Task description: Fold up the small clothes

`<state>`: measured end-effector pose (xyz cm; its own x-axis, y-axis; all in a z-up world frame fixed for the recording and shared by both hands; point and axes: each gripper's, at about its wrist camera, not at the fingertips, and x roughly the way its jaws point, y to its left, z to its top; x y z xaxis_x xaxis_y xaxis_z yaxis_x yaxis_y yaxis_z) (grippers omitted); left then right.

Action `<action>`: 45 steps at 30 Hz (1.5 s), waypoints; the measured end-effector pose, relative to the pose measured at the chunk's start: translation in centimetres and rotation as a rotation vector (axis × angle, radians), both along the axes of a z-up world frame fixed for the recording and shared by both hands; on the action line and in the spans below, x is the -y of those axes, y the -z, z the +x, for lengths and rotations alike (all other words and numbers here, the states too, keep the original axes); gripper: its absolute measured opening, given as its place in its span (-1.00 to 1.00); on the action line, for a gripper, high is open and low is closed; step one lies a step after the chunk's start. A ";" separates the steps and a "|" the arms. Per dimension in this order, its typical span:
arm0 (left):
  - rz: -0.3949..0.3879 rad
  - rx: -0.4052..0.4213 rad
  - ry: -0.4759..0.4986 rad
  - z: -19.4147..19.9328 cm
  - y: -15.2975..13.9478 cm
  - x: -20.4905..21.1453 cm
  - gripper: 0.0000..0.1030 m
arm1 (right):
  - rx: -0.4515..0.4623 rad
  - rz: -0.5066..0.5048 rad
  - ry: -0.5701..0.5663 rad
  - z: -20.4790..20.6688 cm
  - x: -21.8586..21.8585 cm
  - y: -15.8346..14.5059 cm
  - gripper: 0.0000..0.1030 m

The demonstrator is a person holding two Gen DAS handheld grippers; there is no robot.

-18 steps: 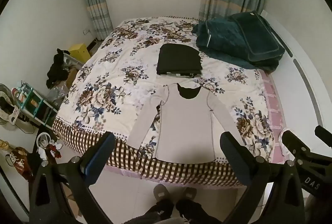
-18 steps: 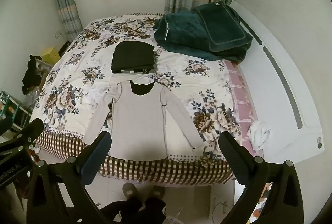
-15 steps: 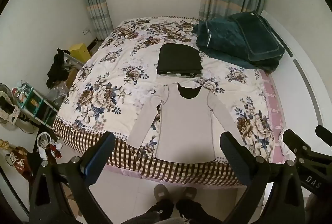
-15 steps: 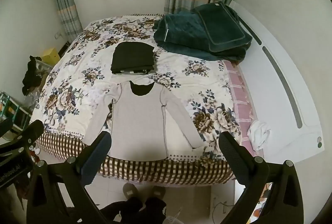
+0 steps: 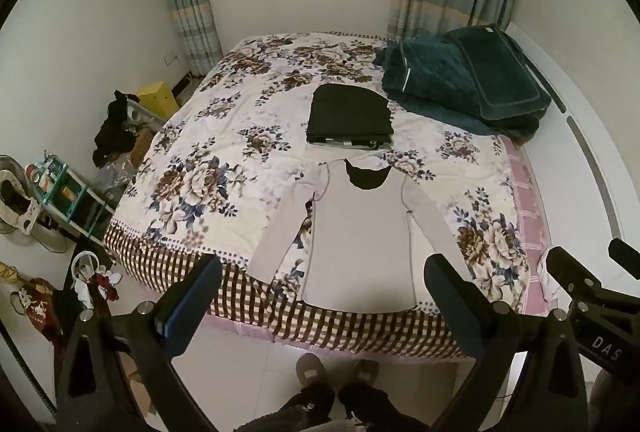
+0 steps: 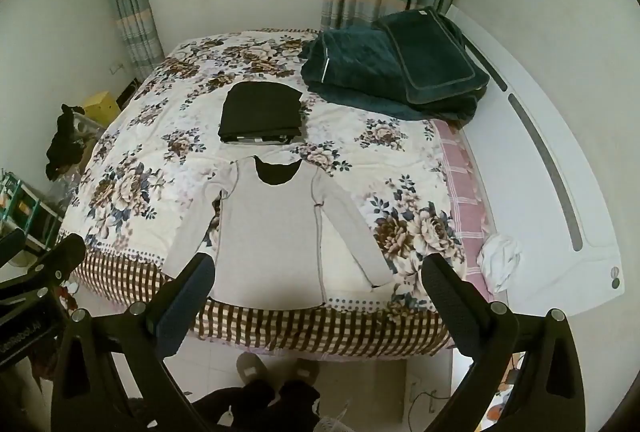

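Left wrist view, left to right. At the left edge of the frame a cluttered rack (image 5: pixel 60 188) and dark clothes stand on the floor beside the bed (image 5: pixel 224 136). At lower left and lower right of the frame the two fingers of the left hand-held gripper (image 5: pixel 322 296) stand wide apart, holding nothing, raised in the air in front of the bed's near edge. Between them, at lower centre, lies the task's thing: a pale long-sleeved top (image 5: pixel 360 232), spread flat on the floral bedspread with both sleeves angled outward. Its long axis runs from the hem at the near edge of the bed up the frame to the dark neckline, that is, straight away from the gripper. Above the neckline, near it but apart, sits a folded black stack (image 5: pixel 350 118); at upper right a teal quilt (image 5: pixel 460 80) is heaped.

Right wrist view, left to right. The top (image 6: pixel 272 232) lies left of centre; the right hand-held gripper (image 6: pixel 320 288) is likewise open and empty, its left finger overlapping the hem corner in the frame. A white cloth (image 6: pixel 500 260) lies at the right of the frame, beside the bed.

Judgement: folding of this garment has not begun. Both grippers are well apart from the cloth; each is nearer to the sleeve on its own side, so either sleeve could plausibly be taken first.
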<state>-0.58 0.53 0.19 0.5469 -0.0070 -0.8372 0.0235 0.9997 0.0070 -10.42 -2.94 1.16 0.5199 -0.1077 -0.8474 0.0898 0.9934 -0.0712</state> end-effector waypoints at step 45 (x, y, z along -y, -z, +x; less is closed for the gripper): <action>0.001 0.018 0.000 0.0 -1.9 0.4 1.00 | 0.014 -0.007 -0.006 -0.1 -0.6 -1.9 1.00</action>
